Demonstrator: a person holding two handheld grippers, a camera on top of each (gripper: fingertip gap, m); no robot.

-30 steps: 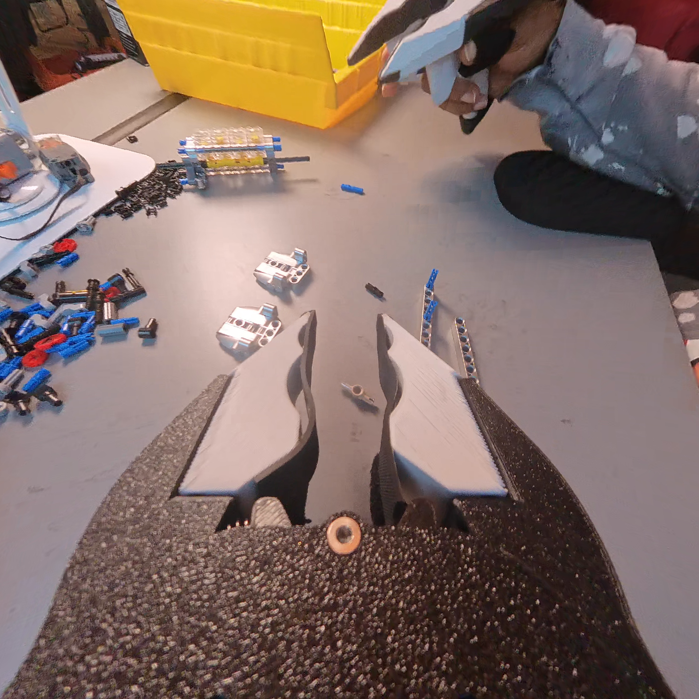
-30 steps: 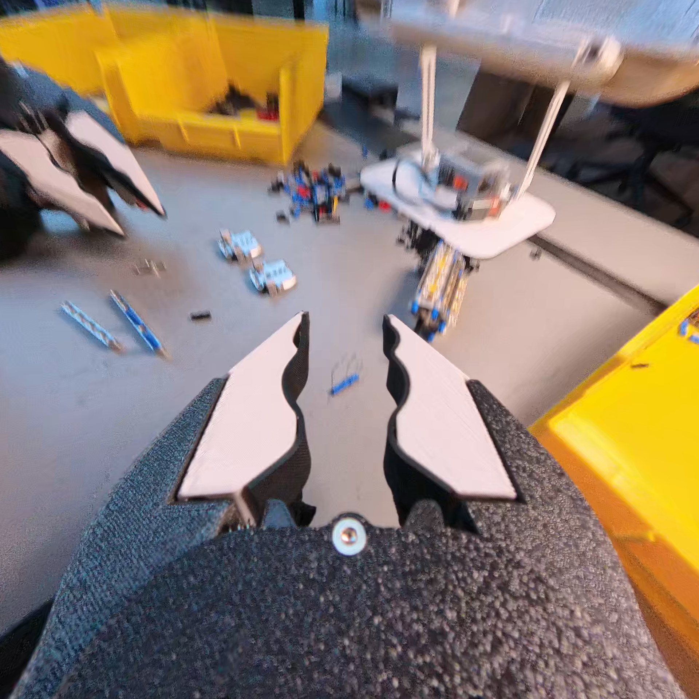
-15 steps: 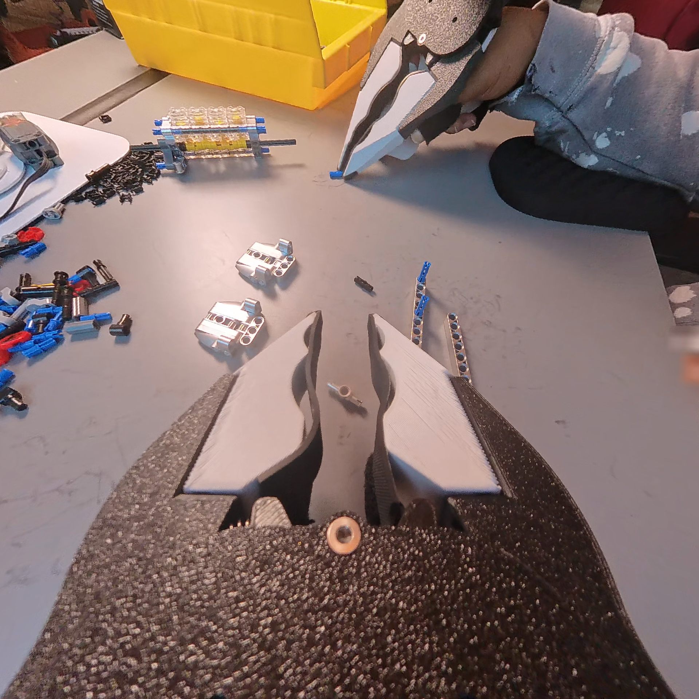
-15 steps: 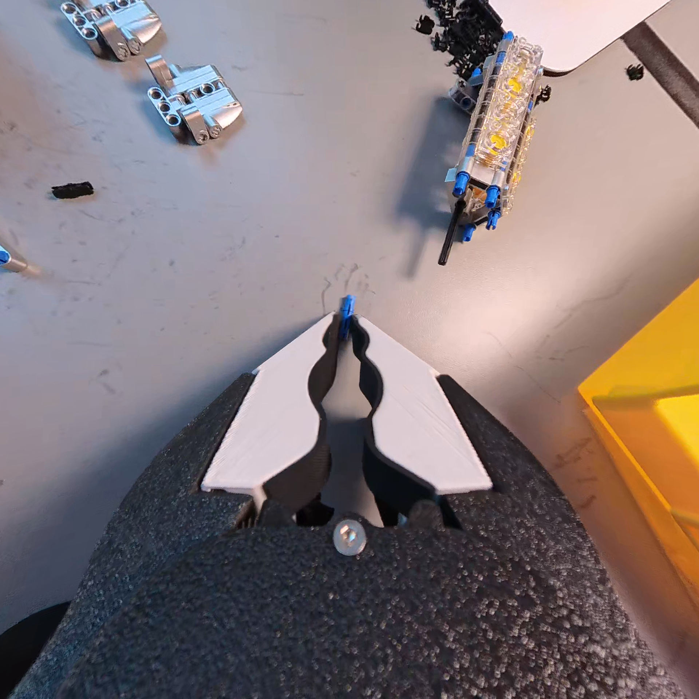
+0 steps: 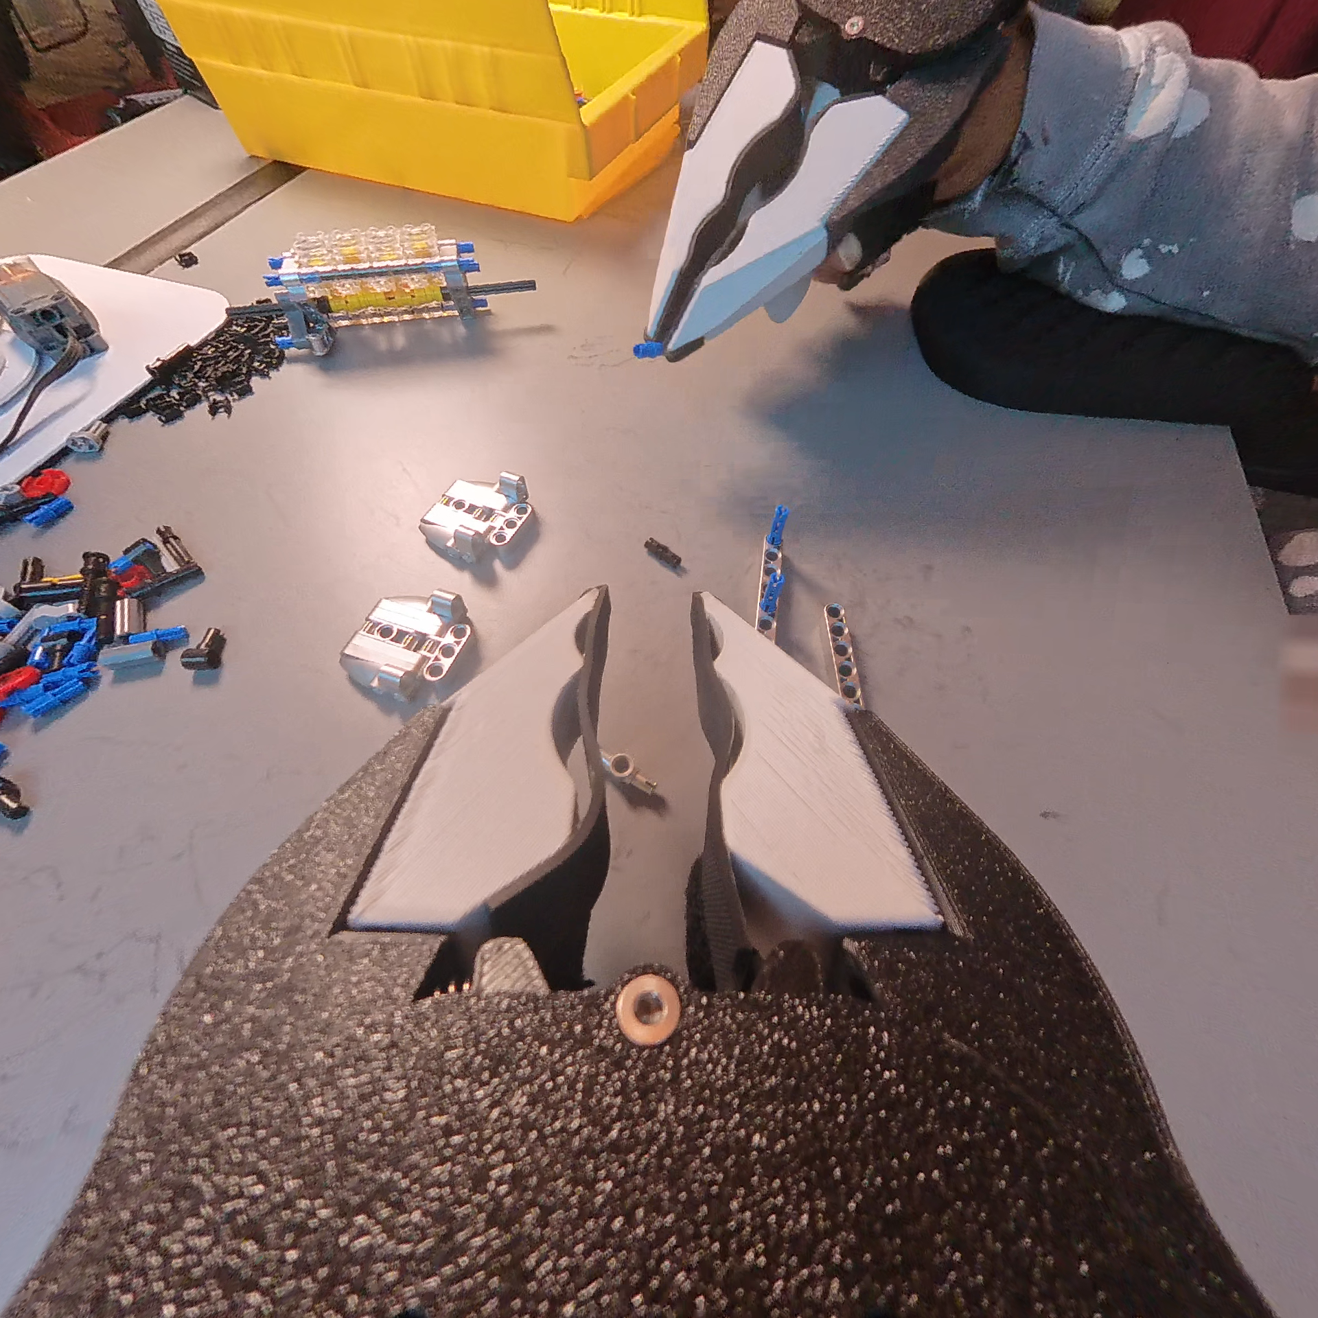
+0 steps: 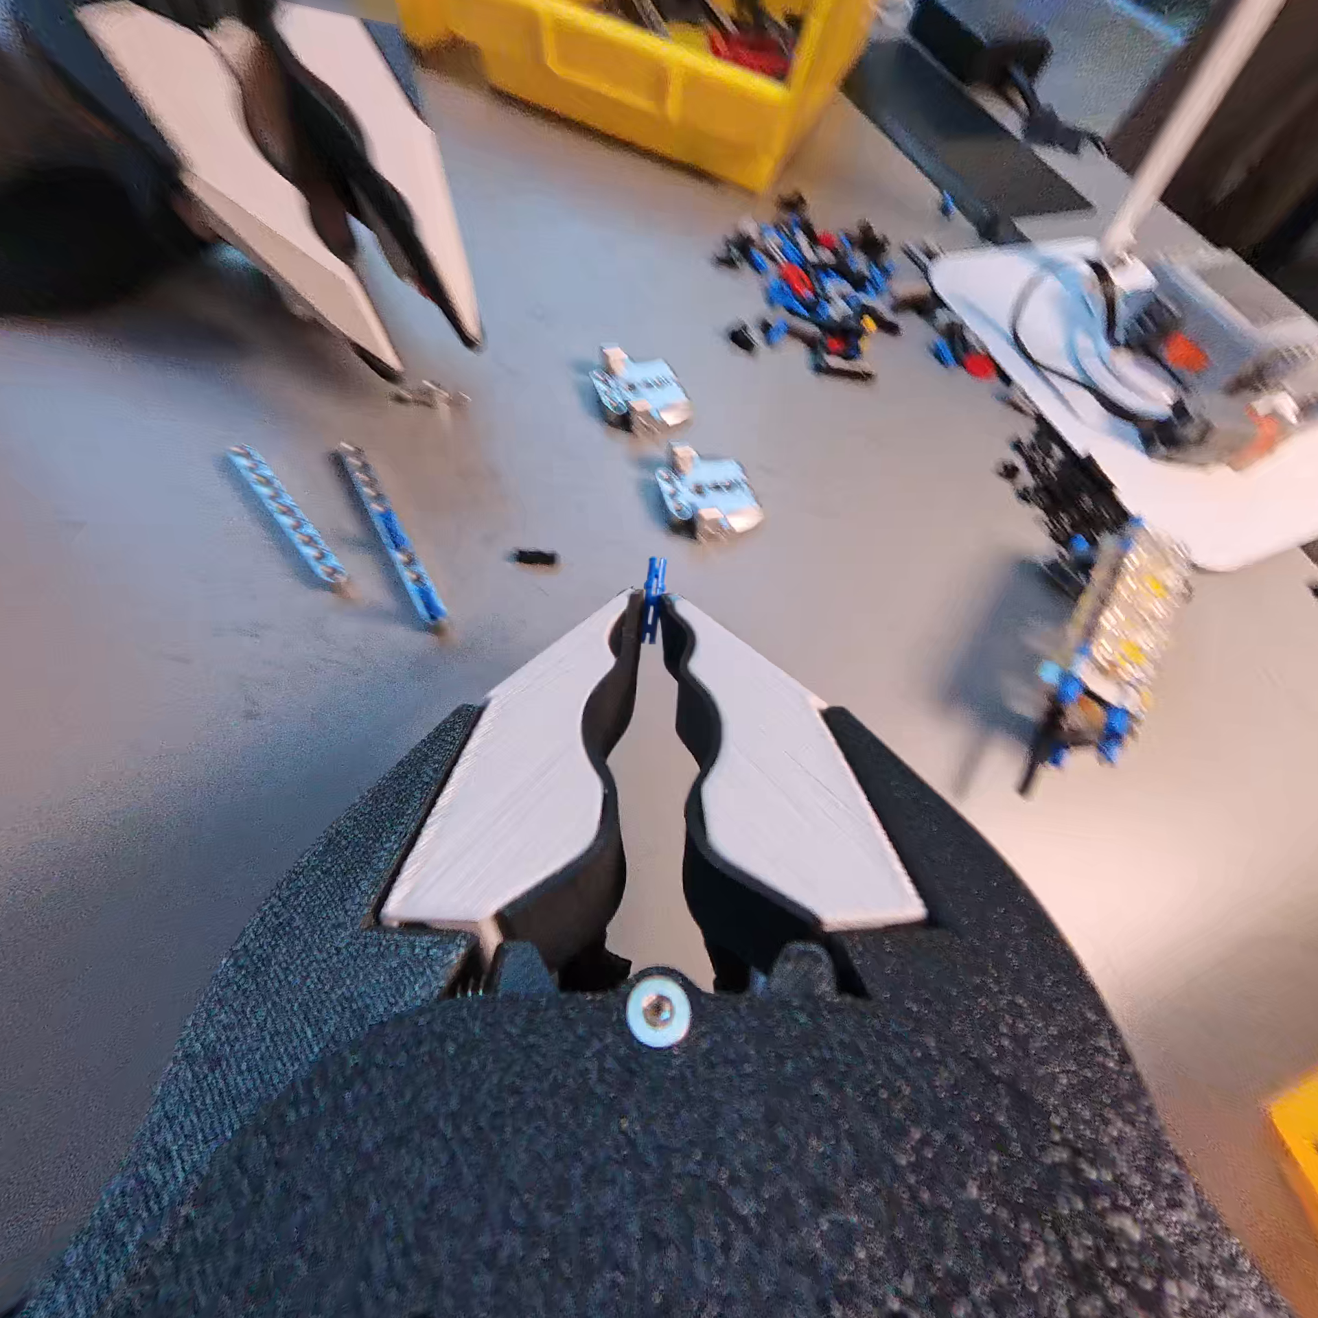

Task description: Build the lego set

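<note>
Right gripper point(image 6: 647, 598) pinches a small blue plastic peg point(image 6: 652, 592) by one end at its closed tips, above the grey table point(image 6: 178, 713) near two silver angled connector blocks point(image 6: 706, 492). Left gripper point(image 5: 649, 606) hovers part-open and empty over a tiny grey pin connector point(image 5: 627, 769), beyond those blocks. With so slim a hold, the peg could twist free and drop among the loose parts

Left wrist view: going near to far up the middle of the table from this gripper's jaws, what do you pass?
Small grey connector between the jaws → black pin → blue pin pinched by the right gripper → yellow bin.
</note>
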